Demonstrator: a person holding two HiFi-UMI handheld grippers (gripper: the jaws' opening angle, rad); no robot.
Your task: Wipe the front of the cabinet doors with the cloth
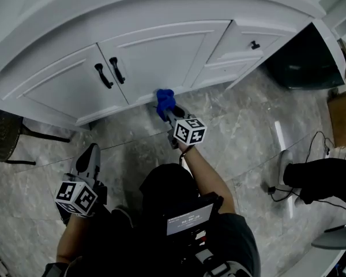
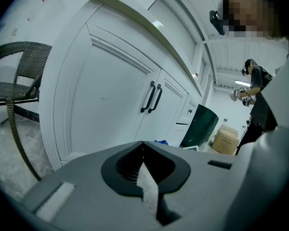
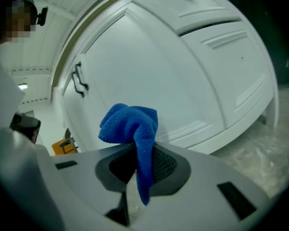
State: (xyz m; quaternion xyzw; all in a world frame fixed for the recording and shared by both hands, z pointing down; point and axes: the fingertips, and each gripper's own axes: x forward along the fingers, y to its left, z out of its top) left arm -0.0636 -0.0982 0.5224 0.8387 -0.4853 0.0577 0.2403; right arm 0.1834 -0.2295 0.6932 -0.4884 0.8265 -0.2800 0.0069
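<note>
White cabinet doors [image 1: 144,62] with two black handles [image 1: 109,73] fill the upper head view. My right gripper [image 1: 169,112] is shut on a blue cloth [image 1: 164,101], bunched at its tips low on the right-hand door near the bottom rail; whether the cloth touches the door I cannot tell. In the right gripper view the cloth [image 3: 132,126] hangs from the closed jaws of my right gripper [image 3: 137,150] in front of the door panel [image 3: 183,81]. My left gripper [image 1: 90,157] hangs back over the floor, jaws shut and empty, and the left gripper [image 2: 143,147] faces the left door [image 2: 106,105].
A dark wicker chair [image 1: 3,134] stands left of the cabinet. A drawer with a black knob [image 1: 254,45] lies to the right, beside a dark bin [image 1: 303,62] and a cardboard box [image 1: 341,117]. Cables [image 1: 311,149] trail over the marble floor. Another person [image 2: 254,83] stands far off.
</note>
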